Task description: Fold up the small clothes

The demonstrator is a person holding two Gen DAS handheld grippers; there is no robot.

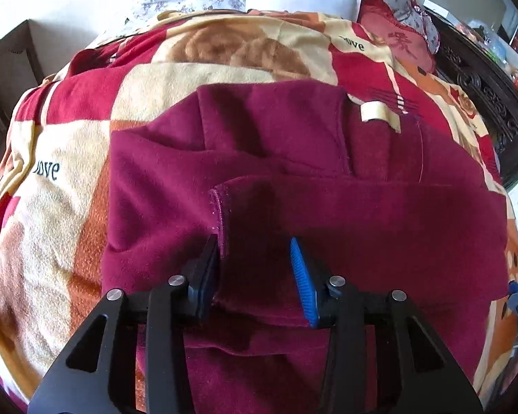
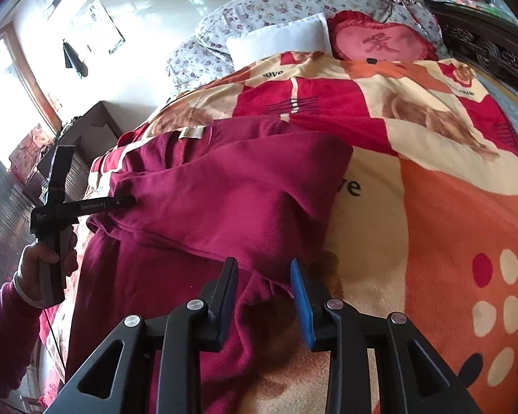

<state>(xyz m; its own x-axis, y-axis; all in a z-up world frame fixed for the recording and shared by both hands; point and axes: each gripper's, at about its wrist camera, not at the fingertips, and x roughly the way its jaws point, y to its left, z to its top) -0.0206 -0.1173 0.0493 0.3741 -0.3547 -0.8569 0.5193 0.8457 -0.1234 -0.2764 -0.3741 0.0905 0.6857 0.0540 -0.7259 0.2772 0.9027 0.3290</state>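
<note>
Both sets of jaws are parted a bit with cloth between them, not pinching: the left gripper [image 1: 255, 276] straddles a hemmed cuff [image 1: 221, 214], the right gripper [image 2: 264, 296] a fold. The maroon garment [image 2: 224, 189] lies half-folded on the patterned blanket [image 2: 449, 207], pillows [image 2: 279, 41] beyond.

The blanket [image 1: 69, 179] on the bed carries the word "love" in dark lettering in several cream patches, each partly cut off or creased. The heart-shaped red cushion [image 2: 380, 43] bears one large Chinese character. Small white lettering on the left tool [image 2: 93, 204] is too small to read
</note>
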